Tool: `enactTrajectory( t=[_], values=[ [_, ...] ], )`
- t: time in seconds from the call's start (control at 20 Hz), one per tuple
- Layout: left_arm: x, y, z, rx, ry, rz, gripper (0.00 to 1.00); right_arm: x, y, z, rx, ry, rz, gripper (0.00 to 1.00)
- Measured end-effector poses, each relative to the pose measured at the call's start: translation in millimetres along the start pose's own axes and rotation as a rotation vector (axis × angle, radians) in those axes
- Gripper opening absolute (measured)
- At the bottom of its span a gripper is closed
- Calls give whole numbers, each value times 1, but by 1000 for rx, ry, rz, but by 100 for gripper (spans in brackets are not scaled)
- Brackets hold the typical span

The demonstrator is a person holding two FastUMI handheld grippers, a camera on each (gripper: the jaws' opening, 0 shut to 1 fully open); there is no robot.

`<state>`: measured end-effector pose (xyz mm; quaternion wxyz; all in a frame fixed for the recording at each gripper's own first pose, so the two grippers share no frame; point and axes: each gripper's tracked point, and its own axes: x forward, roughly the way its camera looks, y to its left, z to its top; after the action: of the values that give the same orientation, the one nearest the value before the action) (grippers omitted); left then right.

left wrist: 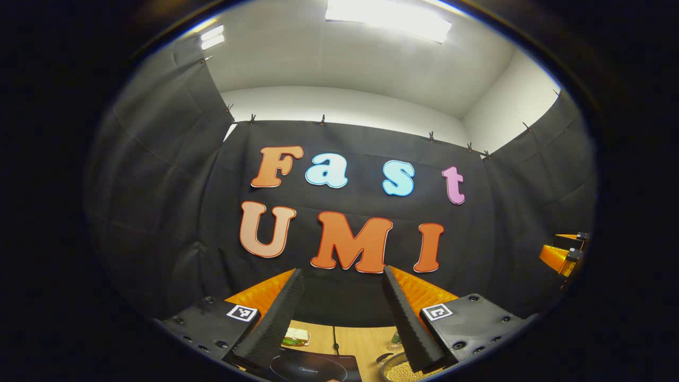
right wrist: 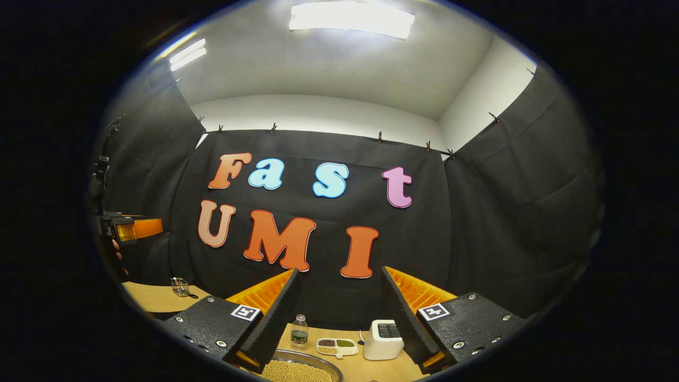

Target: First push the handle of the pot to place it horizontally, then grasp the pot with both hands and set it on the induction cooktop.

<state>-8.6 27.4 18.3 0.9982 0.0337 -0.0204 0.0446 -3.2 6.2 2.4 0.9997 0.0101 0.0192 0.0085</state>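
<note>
Pot (right wrist: 299, 370) sits at bottom centre of right gripper view, full of pale beans, below your right gripper (right wrist: 339, 318). Right gripper spread wide, holding nothing, raised toward booth wall. Your left gripper (left wrist: 339, 318) likewise wide apart, empty, tilted up; induction cooktop (left wrist: 313, 366) lies at bottom of left gripper view, pot rim to its right.

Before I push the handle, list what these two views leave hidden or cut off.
- Pot: in the right gripper view the bottom edge cuts it; no handle visible, so its direction is unknown.
- Same pot in the left gripper view: partly behind that gripper's finger.
- Induction cooktop: cut by the bottom edge.
- Small basket: too small to tell contents.
- Other gripper: cut by the view's edge; jaw state unclear.
</note>
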Motion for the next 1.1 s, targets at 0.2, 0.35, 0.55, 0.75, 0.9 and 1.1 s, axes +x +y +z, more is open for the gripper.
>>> enactTrajectory(
  t=[0.2, 0.35, 0.55, 0.75, 0.9, 1.1],
  values=[
    [-2, -3, -2, -10, -1, -5, 97, -4, -1, -15, 26, 34, 13, 93],
    [0, 0, -5, -21, -4, 6, 97, -7, -2, -36, 32, 76, 12, 93],
    [2, 2, -14, -15, 9, 8, 97, -12, 3, -72, 46, 152, 26, 93],
    [7, 9, -18, -2, 16, 27, 97, -17, 6, -105, 41, 236, 41, 88],
    [9, 10, -22, -8, 16, 30, 97, -27, 13, -132, 42, 305, 63, 83],
    [14, 16, -37, 54, 5, 66, 97, -40, 28, -174, 55, 419, 89, 71]
  ],
)
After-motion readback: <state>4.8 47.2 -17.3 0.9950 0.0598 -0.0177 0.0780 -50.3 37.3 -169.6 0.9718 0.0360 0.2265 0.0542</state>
